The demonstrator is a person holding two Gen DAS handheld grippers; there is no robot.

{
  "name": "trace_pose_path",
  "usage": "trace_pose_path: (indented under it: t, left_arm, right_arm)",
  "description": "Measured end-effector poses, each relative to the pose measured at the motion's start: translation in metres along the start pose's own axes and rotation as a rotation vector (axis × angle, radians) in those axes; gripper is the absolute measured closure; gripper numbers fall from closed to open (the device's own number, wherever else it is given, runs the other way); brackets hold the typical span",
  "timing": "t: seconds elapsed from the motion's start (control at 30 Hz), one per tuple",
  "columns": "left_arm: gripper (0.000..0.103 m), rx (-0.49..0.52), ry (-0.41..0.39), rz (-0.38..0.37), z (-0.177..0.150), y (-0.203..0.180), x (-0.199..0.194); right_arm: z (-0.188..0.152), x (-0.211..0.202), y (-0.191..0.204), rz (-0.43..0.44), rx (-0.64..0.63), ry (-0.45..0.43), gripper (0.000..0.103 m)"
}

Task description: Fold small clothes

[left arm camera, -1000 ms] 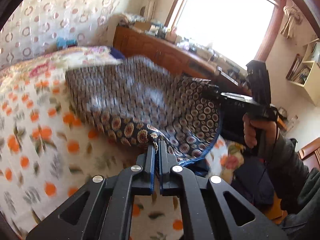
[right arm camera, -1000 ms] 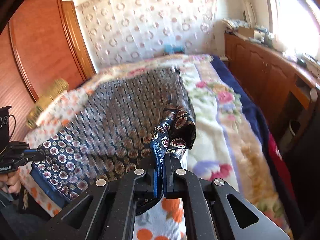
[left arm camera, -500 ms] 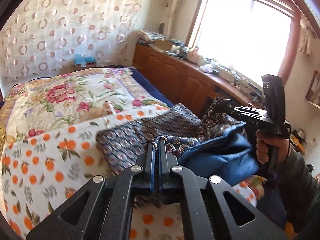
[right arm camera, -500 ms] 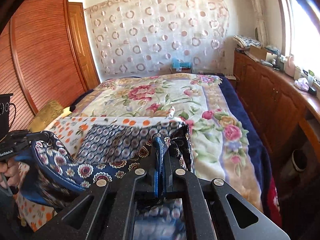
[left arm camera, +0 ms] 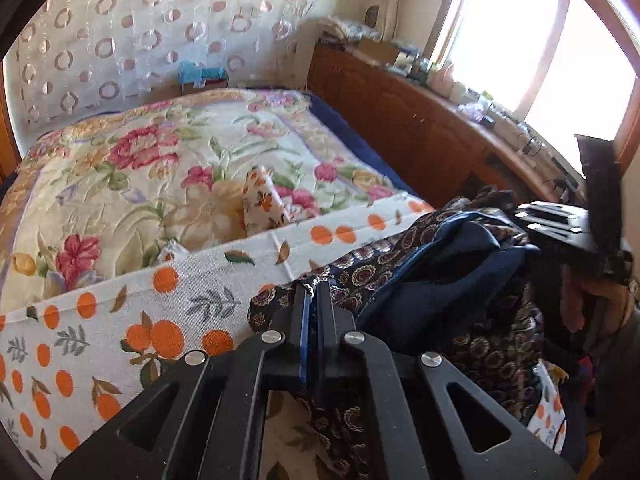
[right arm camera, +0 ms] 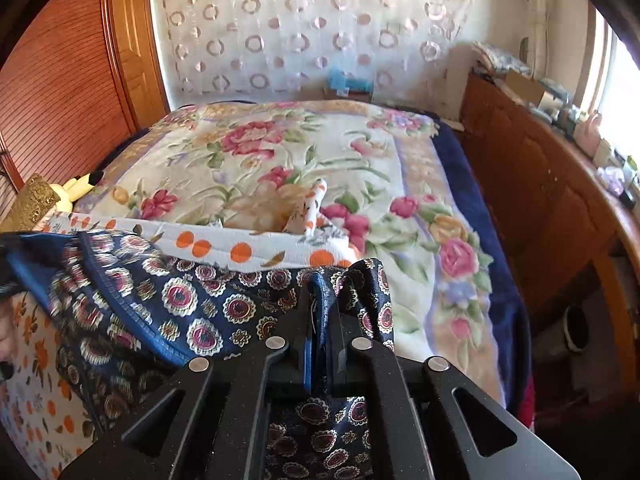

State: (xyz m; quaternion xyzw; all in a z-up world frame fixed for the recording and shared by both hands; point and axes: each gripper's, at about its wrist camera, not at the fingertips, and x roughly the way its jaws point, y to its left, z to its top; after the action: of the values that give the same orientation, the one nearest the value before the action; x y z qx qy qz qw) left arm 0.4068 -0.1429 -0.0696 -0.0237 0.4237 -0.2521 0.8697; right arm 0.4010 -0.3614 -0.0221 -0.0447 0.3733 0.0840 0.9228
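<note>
Change: patterned garment [right arm camera: 176,304], spread wide earlier, now bunched at the bed [right arm camera: 280,152] edge.
Left gripper [left arm camera: 312,292]: clamped on its hem.
Right gripper [right arm camera: 320,292]: jaws just easing apart, cloth between.
Meaning: fold likely restarting.

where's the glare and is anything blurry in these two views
Left wrist view: the window is blown out white, the right gripper beside it soft and backlit. Right wrist view: even light, only the window strip clipped, patterned garment sharp; both bend at the edges.
</note>
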Motion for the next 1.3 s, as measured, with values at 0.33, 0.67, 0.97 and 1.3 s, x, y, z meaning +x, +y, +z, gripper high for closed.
trace_pose_path:
  t: [0.33,0.67,0.97,1.3]
  left_arm:
    - [0.077,0.035,0.007,-0.017,0.002,0.003,0.002]
    - [0.027,0.102,-0.029,0.021,-0.013,0.002,-0.029]
    - [0.027,0.071,-0.015,-0.004,-0.034,0.01,-0.044]
    - [0.027,0.078,-0.035,-0.015,-0.038,0.008,-0.054]
  right_arm:
    - [-0.078,-0.096,0.018,0.016,-0.008,-0.105,0.042]
    - [-0.16,-0.095,0.084,0.174,-0.105,0.055,0.043]
    - [-0.176,-0.078,0.099,0.184,-0.172,0.137,0.043]
    - [-0.167,-0.069,0.098,0.141,-0.261,0.135,0.099]
